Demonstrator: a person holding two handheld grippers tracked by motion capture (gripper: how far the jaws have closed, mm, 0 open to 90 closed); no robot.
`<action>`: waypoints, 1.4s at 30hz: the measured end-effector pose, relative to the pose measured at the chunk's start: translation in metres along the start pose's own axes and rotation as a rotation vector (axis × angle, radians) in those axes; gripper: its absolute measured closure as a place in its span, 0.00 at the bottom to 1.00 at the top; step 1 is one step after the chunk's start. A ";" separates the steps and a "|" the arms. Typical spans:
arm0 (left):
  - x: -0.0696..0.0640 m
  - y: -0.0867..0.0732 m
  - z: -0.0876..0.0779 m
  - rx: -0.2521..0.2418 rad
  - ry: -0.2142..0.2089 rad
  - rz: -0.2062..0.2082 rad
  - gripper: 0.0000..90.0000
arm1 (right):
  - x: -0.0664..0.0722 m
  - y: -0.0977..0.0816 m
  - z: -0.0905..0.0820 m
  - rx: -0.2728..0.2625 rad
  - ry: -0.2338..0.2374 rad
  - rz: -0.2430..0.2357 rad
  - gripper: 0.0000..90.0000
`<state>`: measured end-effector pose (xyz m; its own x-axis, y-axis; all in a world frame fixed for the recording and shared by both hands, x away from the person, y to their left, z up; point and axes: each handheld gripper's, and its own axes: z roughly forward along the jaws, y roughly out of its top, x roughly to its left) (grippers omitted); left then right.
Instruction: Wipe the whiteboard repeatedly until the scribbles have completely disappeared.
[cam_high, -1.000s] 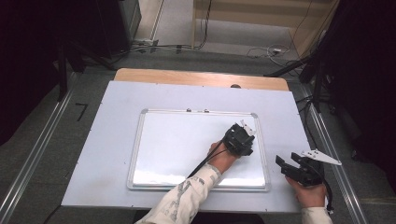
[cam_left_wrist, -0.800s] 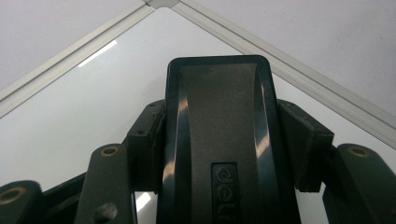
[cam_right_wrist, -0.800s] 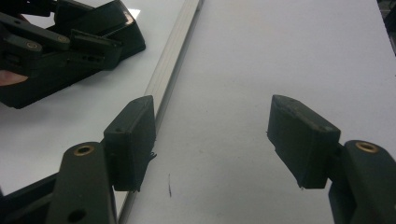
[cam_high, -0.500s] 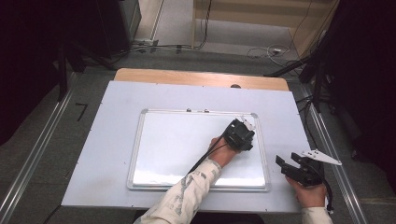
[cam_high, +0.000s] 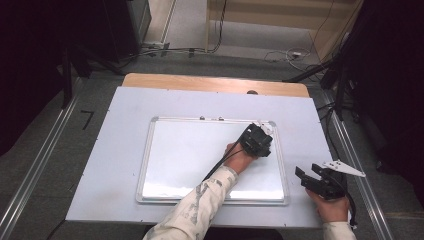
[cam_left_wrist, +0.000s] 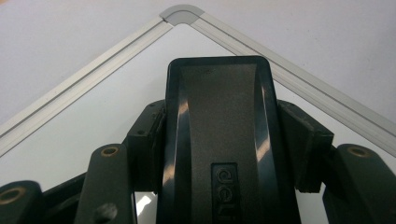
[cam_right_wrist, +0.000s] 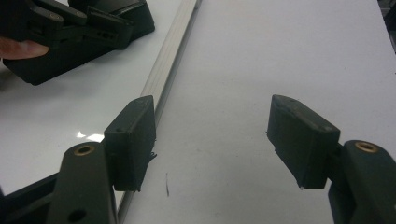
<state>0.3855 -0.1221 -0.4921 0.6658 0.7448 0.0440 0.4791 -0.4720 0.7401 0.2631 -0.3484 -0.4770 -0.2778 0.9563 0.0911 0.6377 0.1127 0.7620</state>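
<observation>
A grey floor surrounds the table, whose far edge is bare wood. Metal rails run along both sides. Cables lie on the floor beyond. Dark shapes, possibly equipment stands, flank the scene.

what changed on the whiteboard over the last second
The left gripper, shut on the black eraser, slid a little farther across the whiteboard toward its far right corner, where it now sits. Nothing was picked up or released. The right gripper stayed open, off the board's right edge, and the whiteboard did not shift.
</observation>
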 end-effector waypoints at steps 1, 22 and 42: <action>0.000 0.000 0.000 0.000 -0.001 -0.003 0.45 | 0.000 0.000 0.000 0.000 0.001 0.000 0.35; 0.009 -0.001 -0.010 -0.010 0.037 -0.059 0.46 | -0.002 0.001 0.001 -0.003 0.001 0.007 0.35; 0.011 -0.010 -0.054 -0.056 0.005 -0.106 0.45 | 0.001 0.003 0.004 0.003 0.001 -0.002 0.34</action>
<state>0.3577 -0.0837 -0.4629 0.6101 0.7916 -0.0333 0.5141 -0.3635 0.7769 0.2676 -0.3457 -0.4773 -0.2794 0.9559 0.0902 0.6390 0.1150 0.7605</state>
